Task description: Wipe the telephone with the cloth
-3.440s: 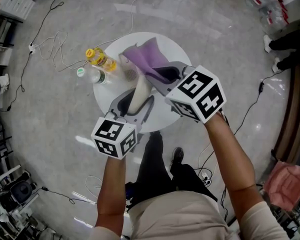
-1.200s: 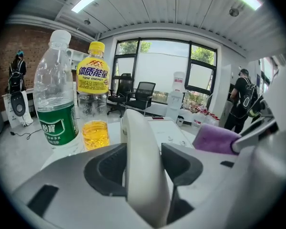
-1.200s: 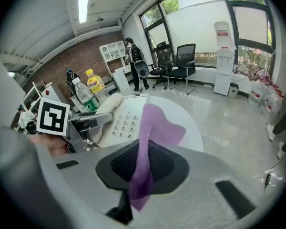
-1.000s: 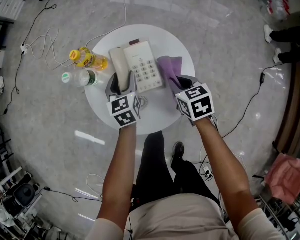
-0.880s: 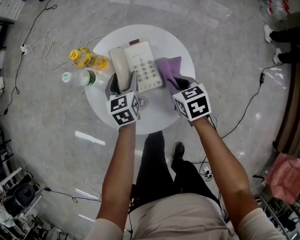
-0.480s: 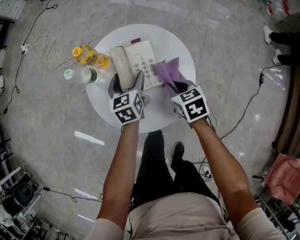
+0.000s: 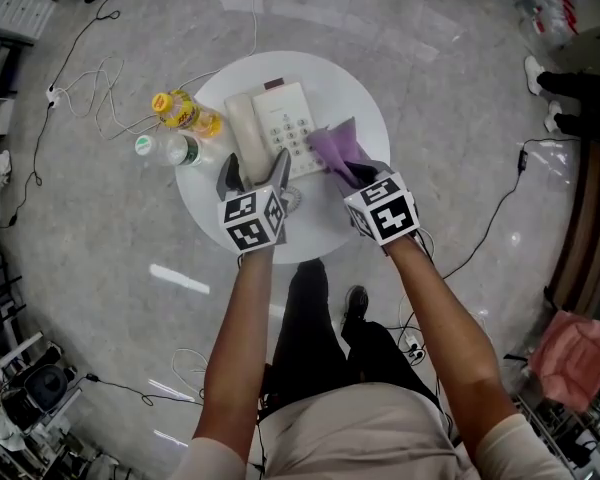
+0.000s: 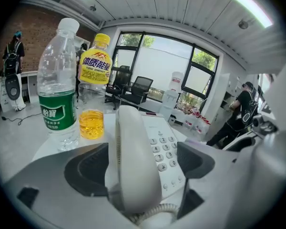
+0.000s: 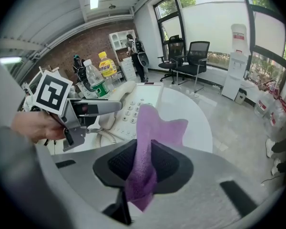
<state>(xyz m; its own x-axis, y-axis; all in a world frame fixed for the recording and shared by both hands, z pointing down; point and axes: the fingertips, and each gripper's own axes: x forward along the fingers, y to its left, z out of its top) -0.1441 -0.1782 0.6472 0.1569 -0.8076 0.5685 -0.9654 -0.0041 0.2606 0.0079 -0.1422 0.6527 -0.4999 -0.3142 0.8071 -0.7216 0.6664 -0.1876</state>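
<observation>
Left gripper [image 7: 254, 161], jaws just spread wide, is straddling the handset [image 7: 242, 128] at the telephone's [image 7: 292, 120] nine o'clock — right gripper [image 7: 358, 175], loosening, is barely pinching the cloth [image 7: 332, 148] — wiping is probably ending.

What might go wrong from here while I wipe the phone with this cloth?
The right gripper's jaws have just been opening round the cloth pinched between them; it may slip out. The left gripper's jaws, also just opened wide, straddle the handset without pressing it; a nudge could knock it off the phone. A water bottle and a yellow bottle stand close beside the phone; shoving it might topple them.
</observation>
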